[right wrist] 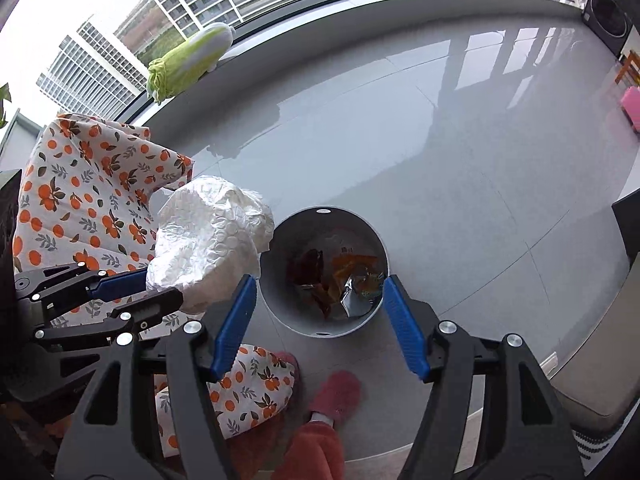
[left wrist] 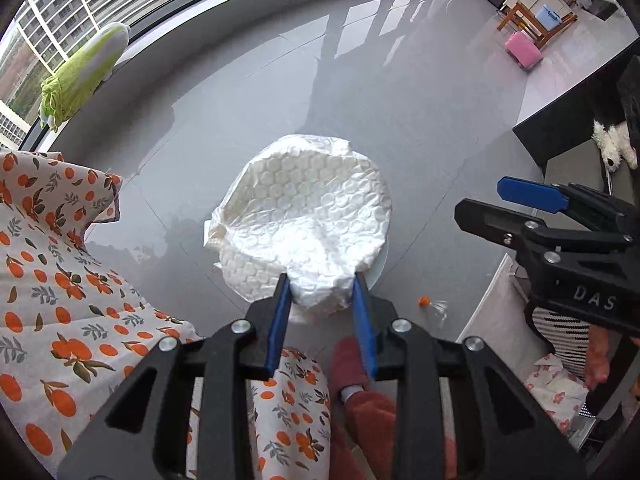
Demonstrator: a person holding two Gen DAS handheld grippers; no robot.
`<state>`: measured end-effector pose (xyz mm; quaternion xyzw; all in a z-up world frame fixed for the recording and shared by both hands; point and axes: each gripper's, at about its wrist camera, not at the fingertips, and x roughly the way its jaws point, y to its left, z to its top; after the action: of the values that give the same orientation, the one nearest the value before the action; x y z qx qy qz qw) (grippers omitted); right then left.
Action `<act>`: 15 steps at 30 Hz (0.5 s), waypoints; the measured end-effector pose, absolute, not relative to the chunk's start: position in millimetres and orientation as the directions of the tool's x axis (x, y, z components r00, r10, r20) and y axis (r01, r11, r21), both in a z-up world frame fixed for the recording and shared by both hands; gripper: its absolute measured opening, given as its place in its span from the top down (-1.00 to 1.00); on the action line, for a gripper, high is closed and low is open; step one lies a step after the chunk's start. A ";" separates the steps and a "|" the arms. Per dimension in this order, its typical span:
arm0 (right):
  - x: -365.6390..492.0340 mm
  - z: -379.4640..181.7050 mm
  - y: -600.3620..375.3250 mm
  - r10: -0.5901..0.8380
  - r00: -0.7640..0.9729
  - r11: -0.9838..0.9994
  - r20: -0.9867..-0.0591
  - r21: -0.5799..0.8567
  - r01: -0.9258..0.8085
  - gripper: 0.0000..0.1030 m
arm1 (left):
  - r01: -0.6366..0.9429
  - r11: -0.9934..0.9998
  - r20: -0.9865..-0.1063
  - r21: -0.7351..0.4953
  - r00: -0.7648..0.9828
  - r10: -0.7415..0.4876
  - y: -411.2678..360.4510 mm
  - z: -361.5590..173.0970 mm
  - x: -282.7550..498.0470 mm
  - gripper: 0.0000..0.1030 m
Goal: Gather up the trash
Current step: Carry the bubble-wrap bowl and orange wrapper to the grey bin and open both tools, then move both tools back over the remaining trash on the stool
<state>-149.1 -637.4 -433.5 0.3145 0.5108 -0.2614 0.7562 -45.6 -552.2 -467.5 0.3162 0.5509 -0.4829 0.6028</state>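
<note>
Left wrist view: the left gripper [left wrist: 322,280] points steeply down at the grey floor [left wrist: 420,120]. Its blue pads [left wrist: 280,320] are partly closed and pinch a bunched edge of the white bubble wrap [left wrist: 304,208], which hangs below them and hides most of the bin; only a sliver of pale rim shows at the wrap's right edge. The right gripper [left wrist: 480,204] comes in from the right, beside the wrap and not touching it. An orange-print cloth [left wrist: 52,280] fills the left side. A small clear bottle with an orange cap [left wrist: 434,307] lies on the floor right of the wrap. A pink slipper [left wrist: 348,364] shows between the fingers.

Right wrist view: the right gripper [right wrist: 318,286] stands wide open with nothing between its pads, straight above the round grey bin [right wrist: 362,230]. Crumpled wrappers [right wrist: 348,280] lie in the bin's bottom. The bubble wrap [right wrist: 208,240] hangs at the bin's left rim, held by the left gripper [right wrist: 156,288]. A green plush [right wrist: 188,60] lies on the window ledge.
</note>
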 end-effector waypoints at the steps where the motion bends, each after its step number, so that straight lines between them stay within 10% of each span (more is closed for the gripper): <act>1: -153.8 -433.6 -637.8 -0.076 0.341 0.657 -0.937 0.210 0.724 -0.23 | 0.931 0.331 -0.970 -0.153 -0.078 -0.229 -558.1 -474.1 -47.6 0.33; 7: -170.1 -434.1 -633.6 -0.089 0.317 0.648 -0.944 0.187 0.739 -0.23 | 0.943 0.304 -0.983 -0.132 -0.084 -0.166 -588.2 -513.7 -63.5 -0.14; 15: -179.8 -414.2 -625.9 -0.101 0.307 0.670 -0.946 0.164 0.724 -0.23 | 0.949 0.293 -0.986 -0.112 -0.071 -0.149 -585.3 -499.7 -71.5 -0.20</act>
<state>-179.8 -625.9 -414.2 0.2996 0.5205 -0.2748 0.7509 -71.5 -585.3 -499.7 0.3590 0.5575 -0.4739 0.5795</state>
